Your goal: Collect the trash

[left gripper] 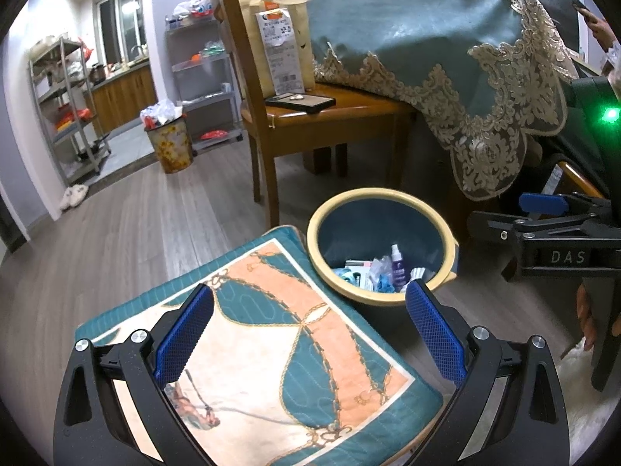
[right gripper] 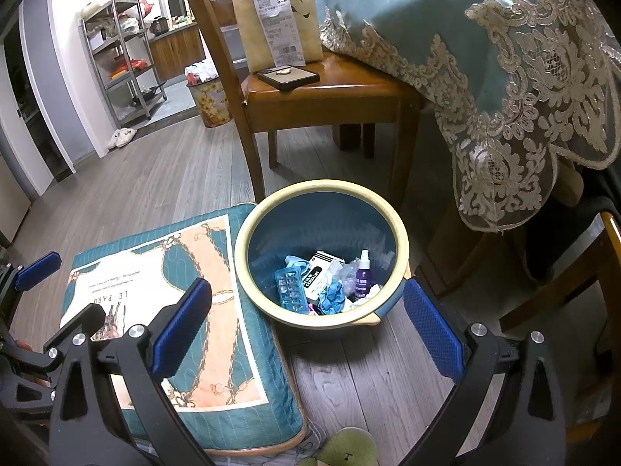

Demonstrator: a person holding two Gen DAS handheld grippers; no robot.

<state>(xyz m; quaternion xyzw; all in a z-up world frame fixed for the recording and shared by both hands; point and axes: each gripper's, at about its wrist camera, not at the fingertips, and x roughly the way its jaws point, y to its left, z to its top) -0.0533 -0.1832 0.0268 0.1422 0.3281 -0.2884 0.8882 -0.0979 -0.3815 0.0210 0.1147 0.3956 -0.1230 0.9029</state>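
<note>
A round bin with a cream rim [right gripper: 248, 229] and blue inside stands on the wood floor; it also shows in the left wrist view [left gripper: 316, 213]. Inside lie a purple spray bottle [right gripper: 363, 277], a white box [right gripper: 322, 275], a blue blister tray [right gripper: 291, 291] and crumpled blue scraps [right gripper: 333, 299]. My left gripper [left gripper: 310, 334] is open and empty above a patterned teal cushion [left gripper: 271, 349]. My right gripper [right gripper: 306, 322] is open and empty, over the bin's near rim and the cushion [right gripper: 194, 310].
A wooden chair [right gripper: 330, 93] with a phone [right gripper: 288, 75] and a paper bag [right gripper: 271, 11] stands behind the bin. A table with a teal lace-edged cloth [right gripper: 485, 58] overhangs at right. A full floral bin [left gripper: 169, 143] and metal shelves [left gripper: 66, 108] stand far left.
</note>
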